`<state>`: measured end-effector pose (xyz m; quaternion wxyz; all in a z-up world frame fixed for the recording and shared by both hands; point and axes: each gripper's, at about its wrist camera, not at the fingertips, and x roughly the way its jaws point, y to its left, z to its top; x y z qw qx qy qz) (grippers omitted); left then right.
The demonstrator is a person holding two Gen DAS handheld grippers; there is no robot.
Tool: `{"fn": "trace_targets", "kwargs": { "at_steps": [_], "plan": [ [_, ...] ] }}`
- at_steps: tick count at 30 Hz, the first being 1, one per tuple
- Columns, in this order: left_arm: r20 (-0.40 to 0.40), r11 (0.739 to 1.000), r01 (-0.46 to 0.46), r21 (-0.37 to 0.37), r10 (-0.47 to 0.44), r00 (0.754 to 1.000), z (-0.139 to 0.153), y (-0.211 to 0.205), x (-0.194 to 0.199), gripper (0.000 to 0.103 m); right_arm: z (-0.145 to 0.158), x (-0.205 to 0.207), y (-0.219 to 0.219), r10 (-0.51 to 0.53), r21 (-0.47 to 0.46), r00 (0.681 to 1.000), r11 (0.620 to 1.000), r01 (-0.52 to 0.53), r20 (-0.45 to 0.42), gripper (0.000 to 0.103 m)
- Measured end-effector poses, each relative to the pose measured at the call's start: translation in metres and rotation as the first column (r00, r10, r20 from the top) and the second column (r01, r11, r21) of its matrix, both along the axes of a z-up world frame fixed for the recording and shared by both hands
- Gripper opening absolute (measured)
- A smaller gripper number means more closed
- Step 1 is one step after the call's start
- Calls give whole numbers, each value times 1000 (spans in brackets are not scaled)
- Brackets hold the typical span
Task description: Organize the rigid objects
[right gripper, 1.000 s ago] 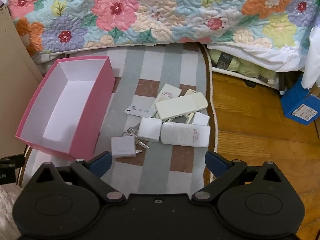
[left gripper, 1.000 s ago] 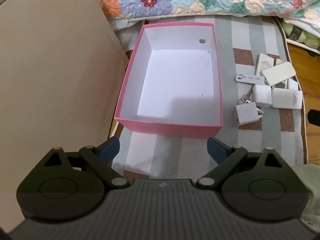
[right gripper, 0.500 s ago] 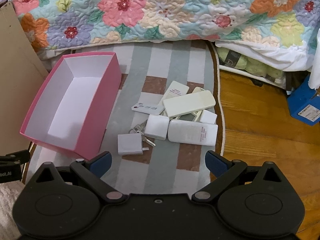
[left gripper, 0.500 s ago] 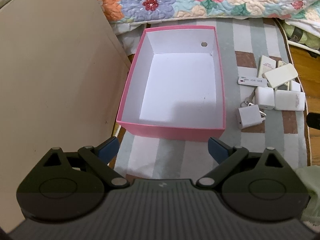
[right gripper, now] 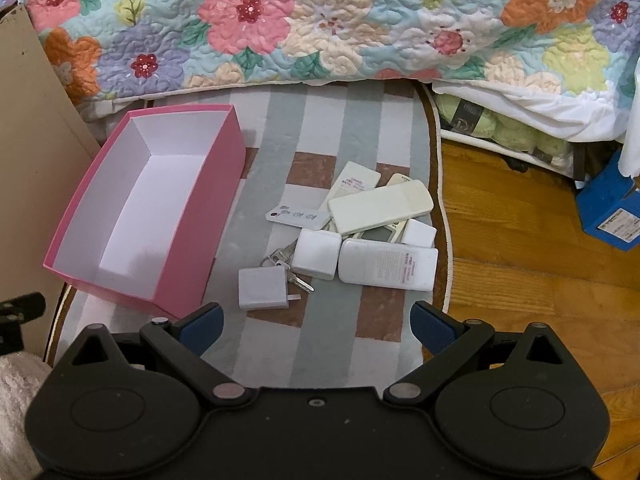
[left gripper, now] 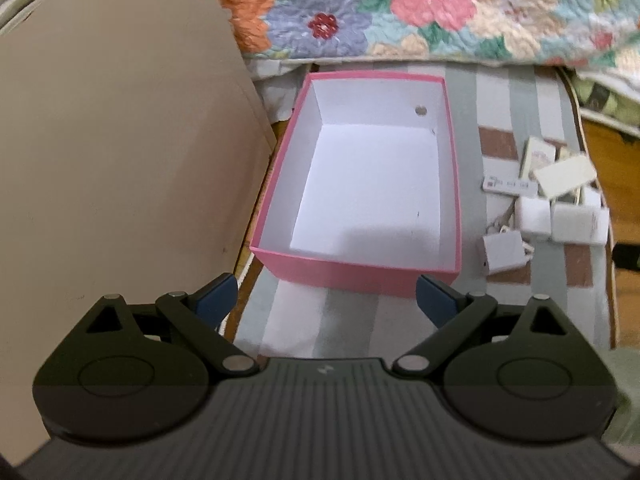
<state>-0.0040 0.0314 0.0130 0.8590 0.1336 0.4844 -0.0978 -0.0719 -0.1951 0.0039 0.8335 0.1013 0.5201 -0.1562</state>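
Observation:
An empty pink box [left gripper: 356, 274] [right gripper: 208, 216] with a white inside stands on a striped rug. To its right lies a pile of white rigid items: a cream remote [right gripper: 380, 206], a flat white power bank [right gripper: 388, 265], a square adapter [right gripper: 314, 254], a plug adapter [right gripper: 263, 289] [left gripper: 502, 251], keys [right gripper: 286, 262] and a slim card-like remote [right gripper: 298, 216]. My left gripper [left gripper: 326, 300] is open, held just before the box's near wall. My right gripper [right gripper: 316, 326] is open too, hovering short of the plug adapter.
A tan cardboard panel [left gripper: 120, 168] rises left of the box. A floral quilt [right gripper: 320, 20] hangs behind the rug. Bare wooden floor [right gripper: 520, 260] lies to the right, with a blue carton [right gripper: 610, 208] at its far edge.
Both grippers have drawn back and lifted slightly, so the box and pile sit farther up in the views. Nothing was picked up and both stay open.

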Motion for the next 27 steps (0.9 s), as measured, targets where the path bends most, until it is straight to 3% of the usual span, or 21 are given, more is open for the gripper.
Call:
{"fn": "trace_targets", "kwargs": {
  "at_steps": [6, 15, 27],
  "plan": [
    [-31, 994, -14, -111, 11, 999, -2, 13, 2, 97, 0, 0, 0, 3, 3, 1000, 1000, -3, -2, 101],
    [31, 1000, 1, 17, -1, 1000, -4, 0, -5, 97, -2, 1, 0, 9, 14, 1000, 1000, -9, -8, 101],
    [29, 999, 13, 34, -14, 999, -6, -6, -7, 97, -4, 0, -3, 6, 23, 1000, 1000, -5, -9, 101]
  ]
}}
